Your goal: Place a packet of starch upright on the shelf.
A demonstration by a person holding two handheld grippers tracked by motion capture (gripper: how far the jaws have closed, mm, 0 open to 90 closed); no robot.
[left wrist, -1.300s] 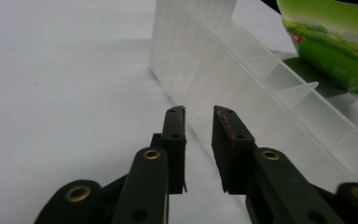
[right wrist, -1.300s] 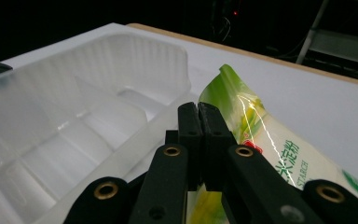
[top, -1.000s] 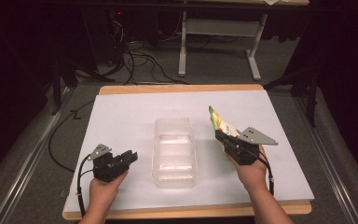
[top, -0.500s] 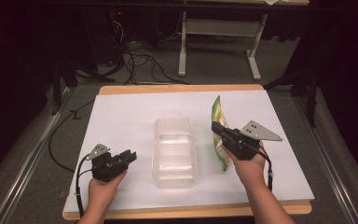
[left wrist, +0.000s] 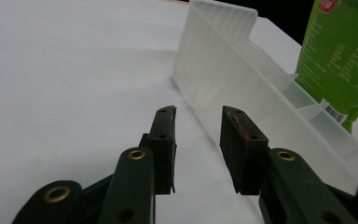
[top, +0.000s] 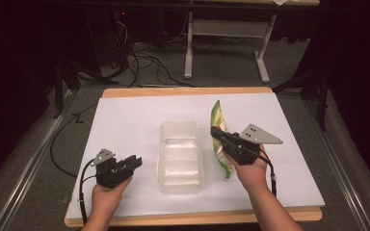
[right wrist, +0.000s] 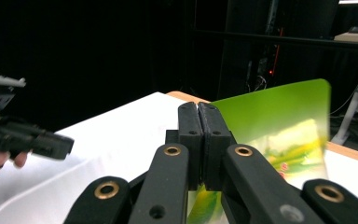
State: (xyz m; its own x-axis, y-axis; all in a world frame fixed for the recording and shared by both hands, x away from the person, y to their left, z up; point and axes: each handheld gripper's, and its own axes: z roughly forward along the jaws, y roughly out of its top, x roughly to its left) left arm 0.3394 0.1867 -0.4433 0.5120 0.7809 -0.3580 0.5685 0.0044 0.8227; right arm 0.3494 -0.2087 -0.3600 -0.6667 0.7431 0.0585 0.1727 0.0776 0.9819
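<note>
Right gripper (top: 215, 132) raised green packet (top: 218, 120) beside clear tray (top: 180, 159), table edge far

Dim room, grey carpet (top: 139, 77), tangled cables (top: 144, 65), white desk legs (top: 189, 48).

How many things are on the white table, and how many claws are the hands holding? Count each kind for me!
Clear plastic box: 1
Green snack bag: 1, pinched in the right claw
Claws: 2, the right one and the left claw, which holds nothing
Total: 4
</note>
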